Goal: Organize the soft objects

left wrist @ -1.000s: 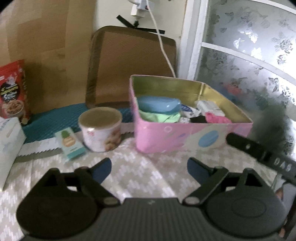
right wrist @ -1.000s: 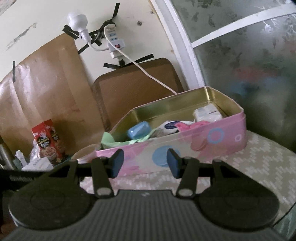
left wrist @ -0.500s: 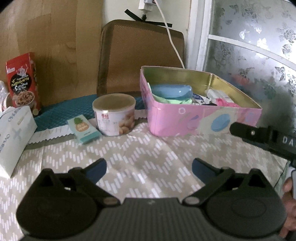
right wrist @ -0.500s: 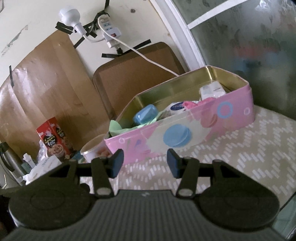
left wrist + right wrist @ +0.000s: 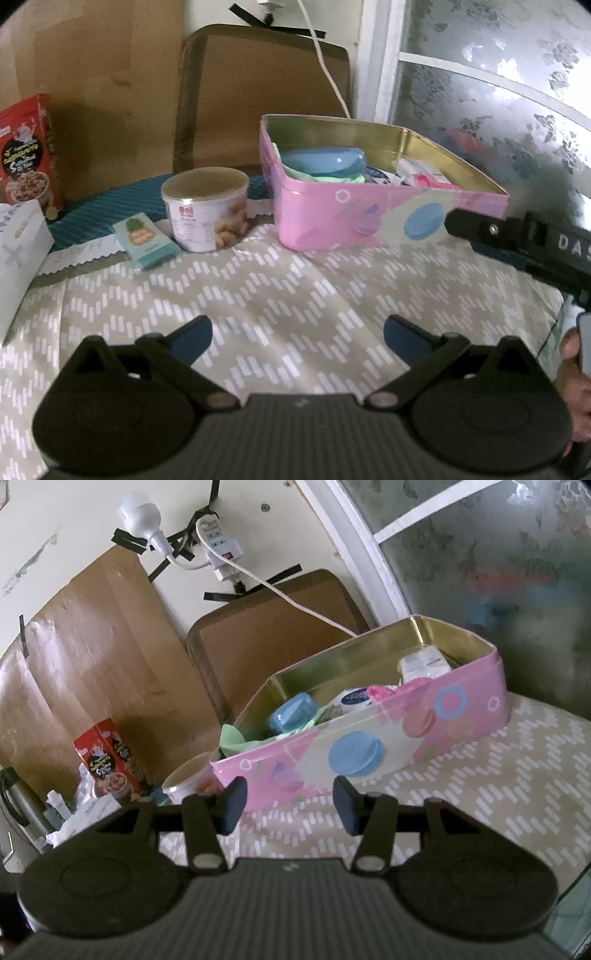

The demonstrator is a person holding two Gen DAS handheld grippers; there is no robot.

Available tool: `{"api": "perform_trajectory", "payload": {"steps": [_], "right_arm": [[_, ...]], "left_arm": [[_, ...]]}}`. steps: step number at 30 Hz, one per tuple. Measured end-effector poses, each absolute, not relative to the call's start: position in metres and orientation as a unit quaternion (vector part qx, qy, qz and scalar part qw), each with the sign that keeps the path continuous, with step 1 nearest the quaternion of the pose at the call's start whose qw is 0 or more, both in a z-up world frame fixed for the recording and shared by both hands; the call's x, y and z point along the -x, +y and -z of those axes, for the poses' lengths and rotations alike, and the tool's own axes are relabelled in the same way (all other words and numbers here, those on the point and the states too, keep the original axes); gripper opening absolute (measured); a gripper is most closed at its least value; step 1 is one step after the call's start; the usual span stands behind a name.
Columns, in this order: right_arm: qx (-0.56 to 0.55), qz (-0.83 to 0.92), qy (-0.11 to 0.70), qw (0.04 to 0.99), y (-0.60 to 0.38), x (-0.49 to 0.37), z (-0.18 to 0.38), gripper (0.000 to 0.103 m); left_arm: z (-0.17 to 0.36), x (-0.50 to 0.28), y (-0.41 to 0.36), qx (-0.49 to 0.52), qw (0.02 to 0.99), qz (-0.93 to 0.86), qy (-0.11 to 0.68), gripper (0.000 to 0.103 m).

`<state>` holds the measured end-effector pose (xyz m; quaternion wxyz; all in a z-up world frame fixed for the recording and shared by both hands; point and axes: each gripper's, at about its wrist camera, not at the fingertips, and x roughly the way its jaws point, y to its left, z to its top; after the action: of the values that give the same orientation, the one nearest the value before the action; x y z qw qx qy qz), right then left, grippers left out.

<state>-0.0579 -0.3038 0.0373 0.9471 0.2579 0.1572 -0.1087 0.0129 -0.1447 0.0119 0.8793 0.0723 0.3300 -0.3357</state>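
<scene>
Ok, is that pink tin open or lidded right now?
Open. The pink tin has no lid on it; its gold inner wall shows, and a blue case and a green cloth lie inside.

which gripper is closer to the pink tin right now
Right. The right gripper sits just before the pink tin; the left gripper hangs farther back over the cloth.

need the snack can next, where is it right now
In the left wrist view the snack can stands upright left of centre, between the small teal box and the pink tin.
</scene>
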Motion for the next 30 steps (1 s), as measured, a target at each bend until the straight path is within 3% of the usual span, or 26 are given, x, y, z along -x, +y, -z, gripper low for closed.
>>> {"api": "perform_trajectory", "payload": {"steps": [11,20,27,30], "right_arm": [[-0.235,0.093,0.164,0.953,-0.292,0.054,-0.033,0.054],[-0.186,0.028,0.203,0.961,-0.263,0.031,-0.030,0.032],[-0.137,-0.054,0.254,0.956,-0.220,-0.014,-0.027,0.033],[-0.115,-0.081,0.275,0.951,-0.202,-0.041,-0.027,0.034]], "left_arm": [[-0.004,-0.020,-0.130,-0.062,0.878,0.333,0.337,0.103],[0.010,-0.063,-0.061,-0.010,0.902,0.245,0.354,0.103],[0.016,-0.088,-0.003,-0.013,0.936,0.130,0.328,0.103],[0.017,-0.097,0.023,0.057,0.933,0.127,0.332,0.103]]}}
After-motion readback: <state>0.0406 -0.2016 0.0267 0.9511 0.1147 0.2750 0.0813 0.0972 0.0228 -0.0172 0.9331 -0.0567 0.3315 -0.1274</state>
